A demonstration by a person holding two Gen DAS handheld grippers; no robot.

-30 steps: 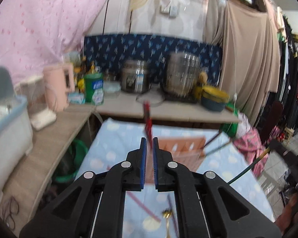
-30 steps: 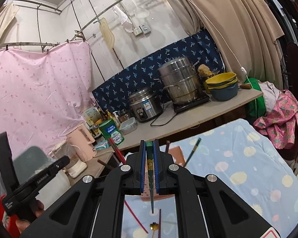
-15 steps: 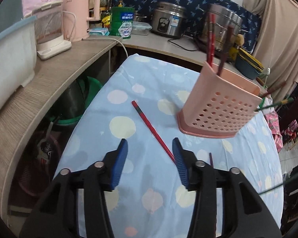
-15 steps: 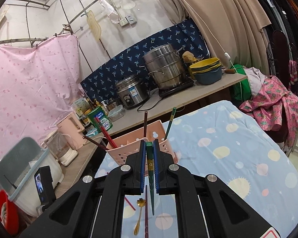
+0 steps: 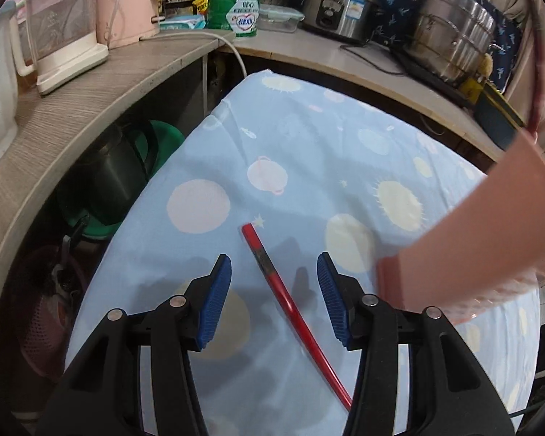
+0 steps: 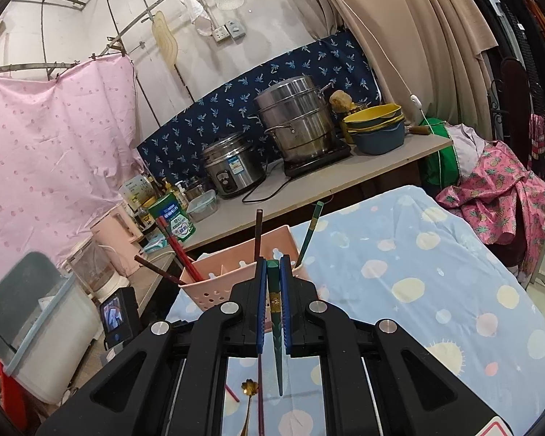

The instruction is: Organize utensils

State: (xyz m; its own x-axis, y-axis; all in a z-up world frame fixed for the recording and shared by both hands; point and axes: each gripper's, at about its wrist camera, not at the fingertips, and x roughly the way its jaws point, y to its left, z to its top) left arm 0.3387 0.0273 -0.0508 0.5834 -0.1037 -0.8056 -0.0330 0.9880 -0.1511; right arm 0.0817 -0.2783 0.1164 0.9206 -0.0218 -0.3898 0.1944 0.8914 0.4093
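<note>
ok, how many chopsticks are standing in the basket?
4: red and leaning brown at the basket's left end, upright brown mid, green right. The right gripper hides part; maybe more.

Left tool (image 5: 274, 296) opened, dropped over red chopstick (image 5: 290, 305)

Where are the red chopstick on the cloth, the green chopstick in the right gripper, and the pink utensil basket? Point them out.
red chopstick (image 5: 272, 276), left wrist view, mid-shaft.
green chopstick (image 6: 274, 305), right wrist view, gold-banded handle.
pink utensil basket (image 6: 207, 289), right wrist view, perforated front wall.

Red chopstick (image 5: 286, 299) flat on table; green chopstick (image 6: 275, 312) held upright; pink perforated plastic utensil basket (image 6: 214, 287) holding upright chopsticks.
</note>
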